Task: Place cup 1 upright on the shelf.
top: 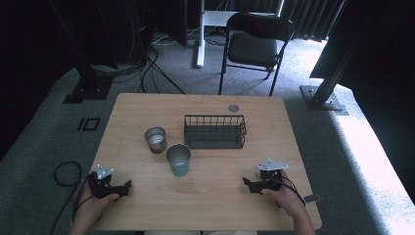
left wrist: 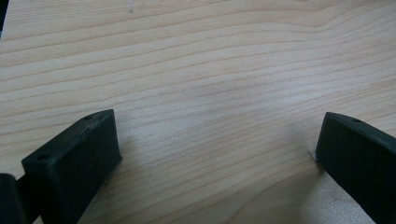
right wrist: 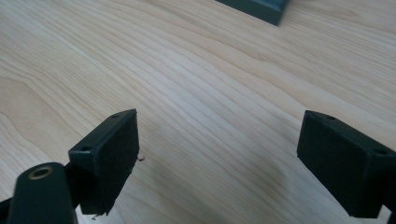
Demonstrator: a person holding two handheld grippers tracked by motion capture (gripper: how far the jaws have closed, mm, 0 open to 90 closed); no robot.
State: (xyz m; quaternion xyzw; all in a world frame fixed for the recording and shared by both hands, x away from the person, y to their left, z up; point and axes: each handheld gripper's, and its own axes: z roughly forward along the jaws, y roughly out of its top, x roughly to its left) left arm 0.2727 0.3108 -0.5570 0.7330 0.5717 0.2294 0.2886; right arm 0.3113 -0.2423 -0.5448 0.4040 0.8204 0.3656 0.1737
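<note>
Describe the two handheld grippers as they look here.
The left gripper and right gripper are black, angular tools with two blocky, flat-faced jaws. Each carries a grey three-cornered plate on top, and a black cable trails from each. The forearms show no sleeves.

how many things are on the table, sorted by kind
cups: 2, a metal cup and a green cup
wire basket: 1
grippers: 2, the left gripper and the right gripper, both open
total: 5
</note>
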